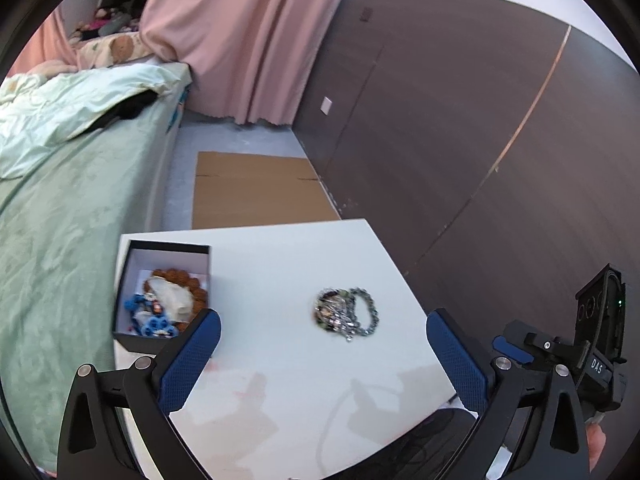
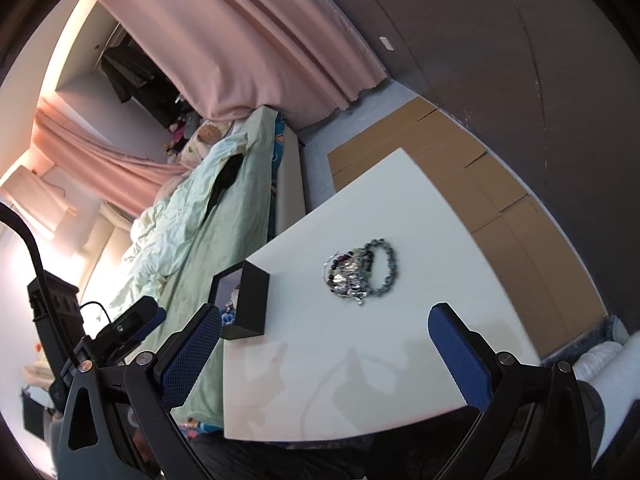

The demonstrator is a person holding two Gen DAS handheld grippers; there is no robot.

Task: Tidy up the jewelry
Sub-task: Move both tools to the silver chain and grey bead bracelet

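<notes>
With both fingers (image 1: 456,360) spread wide and empty, better to lower slowly over the bracelets (image 1: 346,314) at centre frame, then carry to the box (image 1: 160,288) at left on the desk (image 1: 280,264).

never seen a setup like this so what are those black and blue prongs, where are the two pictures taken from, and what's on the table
The prongs are the fingers of two hand-held grippers that a person carries, one per hand. Each picture comes from a camera on one gripper, looking along its fingers. The left hand-held gripper and the right hand-held gripper are both open and hold nothing. On the white table lies a pile of bracelets, and at its bed-side edge stands a black box already holding beads and blue trinkets.
</notes>
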